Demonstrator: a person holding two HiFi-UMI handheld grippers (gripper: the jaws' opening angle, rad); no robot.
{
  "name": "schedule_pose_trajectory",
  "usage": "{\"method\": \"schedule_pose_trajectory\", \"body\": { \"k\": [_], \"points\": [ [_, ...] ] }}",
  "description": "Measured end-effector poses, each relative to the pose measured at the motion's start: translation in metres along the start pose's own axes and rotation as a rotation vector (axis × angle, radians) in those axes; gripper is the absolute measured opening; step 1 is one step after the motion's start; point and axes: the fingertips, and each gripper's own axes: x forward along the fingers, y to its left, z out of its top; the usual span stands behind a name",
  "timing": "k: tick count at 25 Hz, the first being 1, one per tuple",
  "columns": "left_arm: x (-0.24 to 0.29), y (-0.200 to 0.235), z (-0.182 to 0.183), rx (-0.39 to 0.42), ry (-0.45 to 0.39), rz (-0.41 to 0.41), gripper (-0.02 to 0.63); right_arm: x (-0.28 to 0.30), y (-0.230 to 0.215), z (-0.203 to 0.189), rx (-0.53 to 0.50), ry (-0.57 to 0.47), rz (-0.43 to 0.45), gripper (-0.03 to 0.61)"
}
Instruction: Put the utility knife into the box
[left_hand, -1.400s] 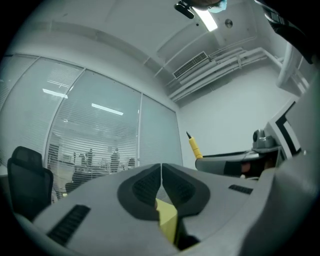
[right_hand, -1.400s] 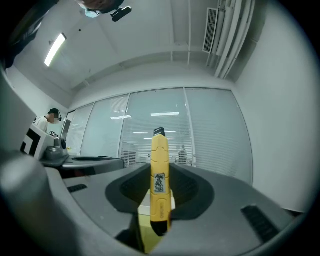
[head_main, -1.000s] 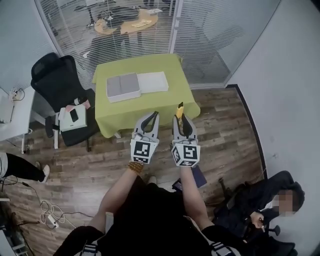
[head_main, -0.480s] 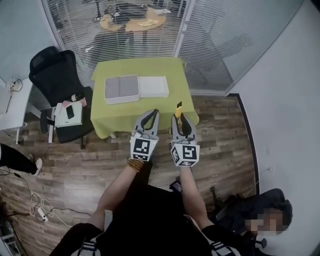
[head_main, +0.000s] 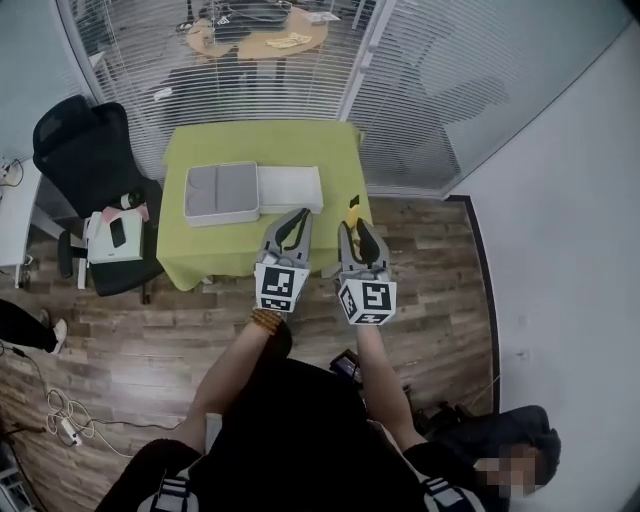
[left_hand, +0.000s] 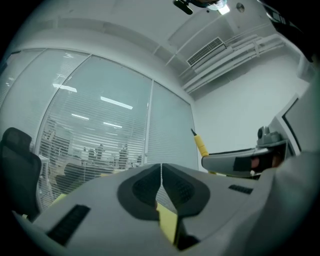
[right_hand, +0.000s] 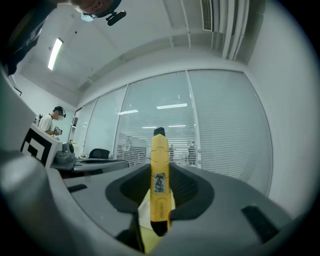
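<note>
Both grippers nearer green table (head_main: 262, 142) than a second ago, tips now over its near edge. Right gripper (head_main: 361, 232) clenched on yellow utility knife (right_hand: 159, 182), tip pointing away. Left gripper (head_main: 297, 218) pinched together, empty. Open grey box (head_main: 221, 193) on table, far left. White lid (head_main: 291, 188) lies between knife and box. Black office chair (head_main: 85, 150) left of table.

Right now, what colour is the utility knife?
Yellow utility knife with a black tip, clearest in the right gripper view.
</note>
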Motion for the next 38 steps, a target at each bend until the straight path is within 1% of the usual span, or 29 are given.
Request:
{"method": "schedule_pose_trajectory", "body": {
  "k": [5,12,16,20,23,28,34,38],
  "points": [
    [0.052,0.024,-0.007,-0.02,-0.003,0.033,0.018,0.051,-0.031,0.0,-0.009,0.011,0.016,0.109],
    [0.107,0.067,-0.02,-0.038,-0.001,0.096,0.018,0.118,-0.051,-0.005,-0.02,0.029,0.063,0.109],
    [0.13,0.082,-0.027,-0.032,0.002,0.11,0.018,0.148,-0.058,-0.007,-0.017,0.019,0.085,0.109],
    [0.138,0.097,-0.023,-0.017,0.016,0.131,0.018,0.174,-0.057,-0.005,0.002,0.021,0.115,0.109],
    [0.138,0.121,-0.018,0.001,0.02,0.185,0.018,0.2,-0.046,0.0,0.015,0.015,0.168,0.109],
    [0.135,0.16,-0.022,0.027,0.017,0.323,0.018,0.237,-0.027,-0.001,0.02,-0.01,0.297,0.109],
    [0.132,0.187,-0.025,0.057,0.011,0.464,0.018,0.273,-0.013,-0.006,0.006,-0.017,0.445,0.109],
    [0.129,0.197,-0.02,0.068,0.006,0.522,0.018,0.286,-0.008,0.003,-0.01,-0.026,0.514,0.109]
  ]
}}
